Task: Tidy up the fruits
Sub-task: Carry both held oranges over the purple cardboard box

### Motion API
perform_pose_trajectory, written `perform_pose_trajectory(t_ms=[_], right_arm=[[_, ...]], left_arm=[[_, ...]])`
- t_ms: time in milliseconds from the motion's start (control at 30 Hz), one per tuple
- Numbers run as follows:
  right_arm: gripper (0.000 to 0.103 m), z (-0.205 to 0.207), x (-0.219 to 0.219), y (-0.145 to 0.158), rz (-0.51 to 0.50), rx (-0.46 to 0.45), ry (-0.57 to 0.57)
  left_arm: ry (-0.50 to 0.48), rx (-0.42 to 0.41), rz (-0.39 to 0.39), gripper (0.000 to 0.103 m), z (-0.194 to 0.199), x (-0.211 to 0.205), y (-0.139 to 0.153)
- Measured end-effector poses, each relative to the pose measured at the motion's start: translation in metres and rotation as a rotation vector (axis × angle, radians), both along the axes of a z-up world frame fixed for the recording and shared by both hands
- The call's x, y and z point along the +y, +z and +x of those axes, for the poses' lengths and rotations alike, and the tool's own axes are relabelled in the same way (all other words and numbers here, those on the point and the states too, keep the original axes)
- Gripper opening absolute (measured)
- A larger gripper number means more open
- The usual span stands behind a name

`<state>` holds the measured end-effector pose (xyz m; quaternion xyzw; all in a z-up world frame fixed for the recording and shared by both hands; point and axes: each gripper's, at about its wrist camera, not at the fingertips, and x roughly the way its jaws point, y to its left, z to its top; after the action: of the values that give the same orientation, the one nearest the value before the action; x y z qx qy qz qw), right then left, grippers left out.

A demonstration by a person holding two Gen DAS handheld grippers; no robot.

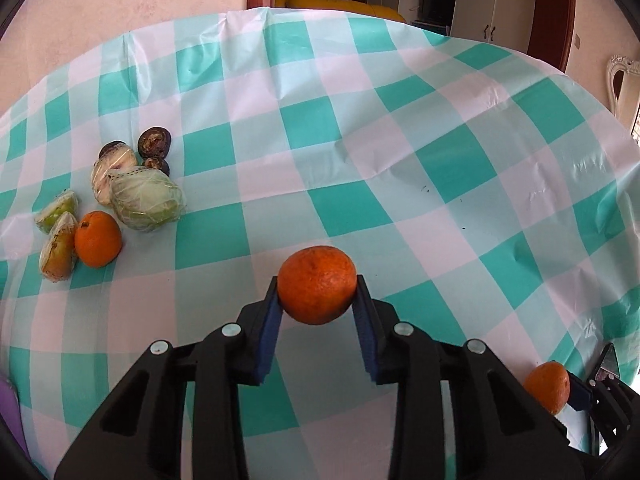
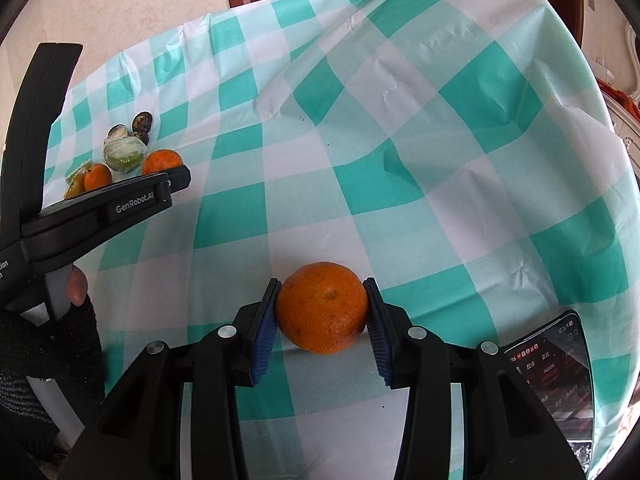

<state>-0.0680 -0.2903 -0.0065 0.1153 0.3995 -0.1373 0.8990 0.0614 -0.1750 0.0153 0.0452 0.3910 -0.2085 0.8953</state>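
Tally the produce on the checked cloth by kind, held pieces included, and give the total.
Oranges: 3 (one in left gripper, one in right gripper, one in the pile)
Wrapped pear-like wedges: 2
Wrapped pale pieces, cabbage-like: 2
Dark round fruits: 3
Total: 10

Phone (image 2: 554, 380) at five o'clock in the right view: cut off by the rim, screen text too small to read. Same phone (image 1: 608, 364) in the left view: only a sliver at four o'clock. Wrapped fruit pile (image 2: 120, 152) at ten o'clock: partly hidden behind left gripper (image 2: 176, 178). Purple thing (image 1: 10, 412) at eight o'clock: cropped, unidentifiable.
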Motion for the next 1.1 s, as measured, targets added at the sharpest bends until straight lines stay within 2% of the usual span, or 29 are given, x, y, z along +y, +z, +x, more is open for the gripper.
perform_pose_trajectory(t_ms=[167, 267, 400, 567, 700, 900, 1100], right_arm=[[0.041, -0.001, -0.001, -0.001, 0.009, -0.006, 0.008], [0.041, -0.001, -0.002, -0.001, 0.010, -0.008, 0.013], [0.041, -0.001, 0.001, 0.000, 0.018, -0.014, 0.026], [0.041, -0.003, 0.015, 0.004, 0.012, -0.040, 0.052], [0.041, -0.003, 0.043, 0.004, 0.015, -0.040, 0.120], [0.041, -0.005, 0.089, 0.007, 0.038, -0.056, 0.239], [0.041, -0.009, 0.129, 0.010, 0.019, -0.048, 0.329]], left_arm=[[0.118, 0.041, -0.093, 0.035, -0.022, 0.057, 0.002], [0.179, 0.038, -0.083, 0.035, -0.042, 0.087, 0.001], [0.234, 0.039, -0.106, 0.035, -0.075, 0.130, 0.002], [0.284, -0.001, -0.056, 0.035, -0.112, 0.166, 0.001], [0.321, -0.019, -0.053, 0.035, -0.130, 0.192, 0.003], [0.338, -0.019, -0.053, 0.035, -0.144, 0.213, 0.005], [0.359, -0.012, -0.029, 0.035, -0.152, 0.225, 0.002]])
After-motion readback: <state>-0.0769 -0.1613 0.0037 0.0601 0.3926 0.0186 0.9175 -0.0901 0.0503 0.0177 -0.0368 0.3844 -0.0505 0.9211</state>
